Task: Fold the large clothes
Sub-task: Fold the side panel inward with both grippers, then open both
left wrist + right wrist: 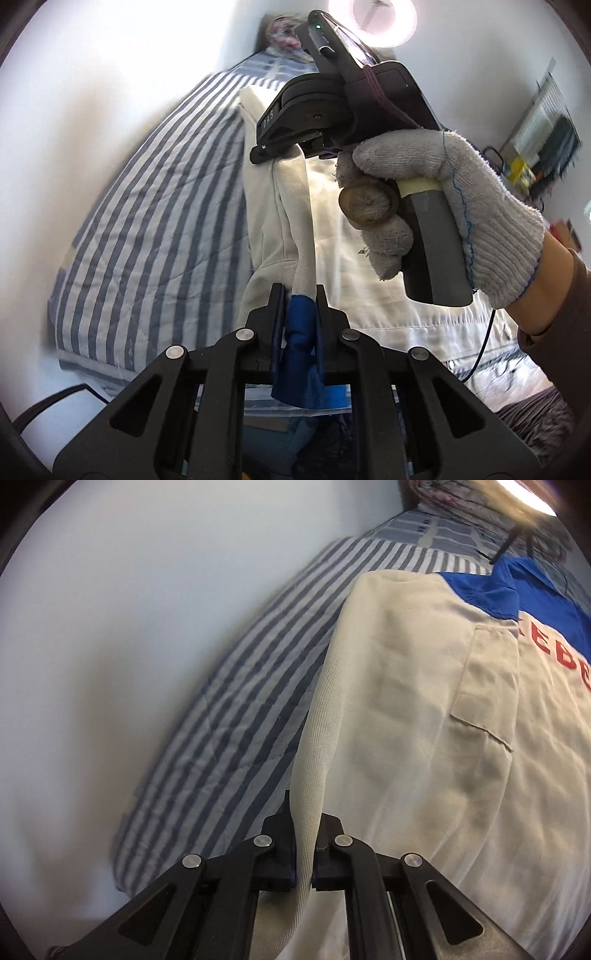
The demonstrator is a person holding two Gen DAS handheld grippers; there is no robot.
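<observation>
Garment: a large cream jacket (424,709) with a blue yoke and collar at the upper right of the right wrist frame, red lettering cut off at the right edge, and a patch pocket right of centre. It lies spread over the bed, filling the centre and right of both frames.
Bed cover: a blue-and-white striped quilt (147,221) runs diagonally from upper centre to lower left in both frames, under the jacket and against a white wall (110,646).
Left gripper (300,295): at the bottom centre of the left wrist frame, its jaws are clamped on a blue cuff (301,332) at the end of a cream sleeve; the sleeve rises from the jaws toward the centre of the frame.
Right gripper (304,827): at the bottom centre of its own frame, its jaws are pressed together on a fold of the jacket's cream edge, which stands up from the jaws as a ridge. In the left wrist frame it appears at upper centre, tip on cream cloth.
Right hand (461,206): in a white knit glove, wrapped round the grey handle, centre right of the left wrist frame, a brown sleeve behind it.
Background: a ring light (384,22) at the top edge; blurred clutter at the far right.
</observation>
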